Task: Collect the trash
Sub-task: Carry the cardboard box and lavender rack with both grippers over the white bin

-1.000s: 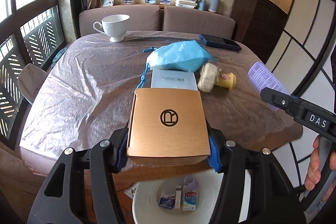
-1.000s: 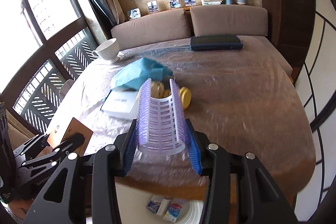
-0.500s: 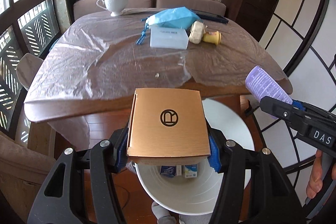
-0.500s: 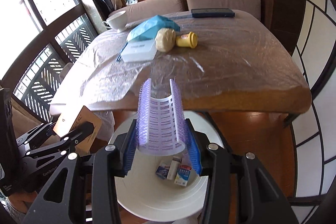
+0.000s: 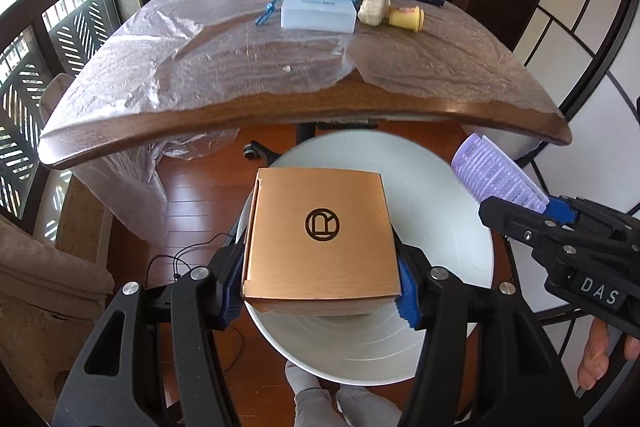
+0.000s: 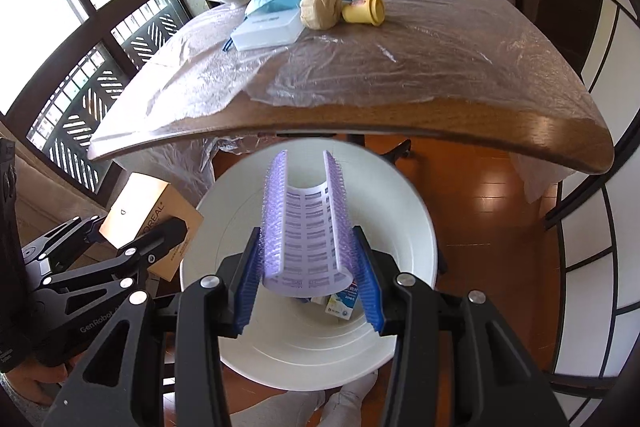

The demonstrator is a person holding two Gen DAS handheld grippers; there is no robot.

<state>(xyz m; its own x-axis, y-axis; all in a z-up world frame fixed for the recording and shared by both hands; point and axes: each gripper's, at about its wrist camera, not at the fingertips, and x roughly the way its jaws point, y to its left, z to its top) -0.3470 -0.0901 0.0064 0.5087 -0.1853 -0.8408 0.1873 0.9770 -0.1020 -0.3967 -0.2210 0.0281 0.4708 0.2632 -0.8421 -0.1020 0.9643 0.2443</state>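
Both grippers have come back off the table and down — each now hangs over the white bin on the floor before the table's near edge. Left gripper: jaws clamped on the copper box, held flat above the bin's mouth. Right gripper: jaws clamped on the curved purple blister sheet, also above the bin. Small cartons lie at the bin's bottom — partly hidden by the sheet.

Copper box, purple bristly sheet, white bin
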